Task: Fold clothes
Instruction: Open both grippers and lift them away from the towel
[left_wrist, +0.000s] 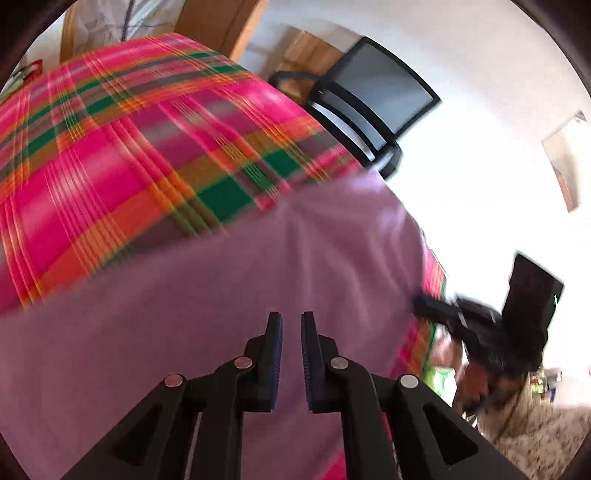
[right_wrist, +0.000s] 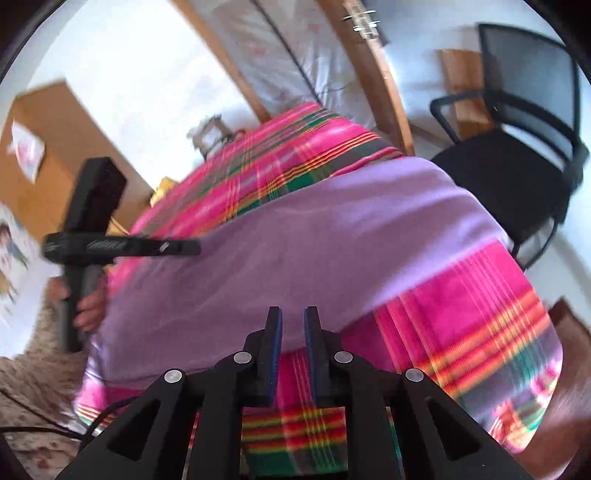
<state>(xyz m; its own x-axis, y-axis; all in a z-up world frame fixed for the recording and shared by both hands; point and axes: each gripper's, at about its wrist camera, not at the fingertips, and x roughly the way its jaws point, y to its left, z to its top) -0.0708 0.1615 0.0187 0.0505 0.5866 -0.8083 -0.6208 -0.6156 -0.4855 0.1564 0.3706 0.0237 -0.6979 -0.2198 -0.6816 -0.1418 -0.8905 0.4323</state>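
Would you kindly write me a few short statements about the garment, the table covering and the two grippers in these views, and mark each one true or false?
1. The lilac garment lies on a pink plaid cloth. True.
2. The left gripper is clamped on the garment. False: its jaws stand slightly apart with nothing between them.
3. A black mesh chair stands beside the table. True.
4. The right gripper holds a folded sock. False: its jaws are apart and empty, above the garment's near edge.
5. The garment is dark blue. False: it is pale lilac.
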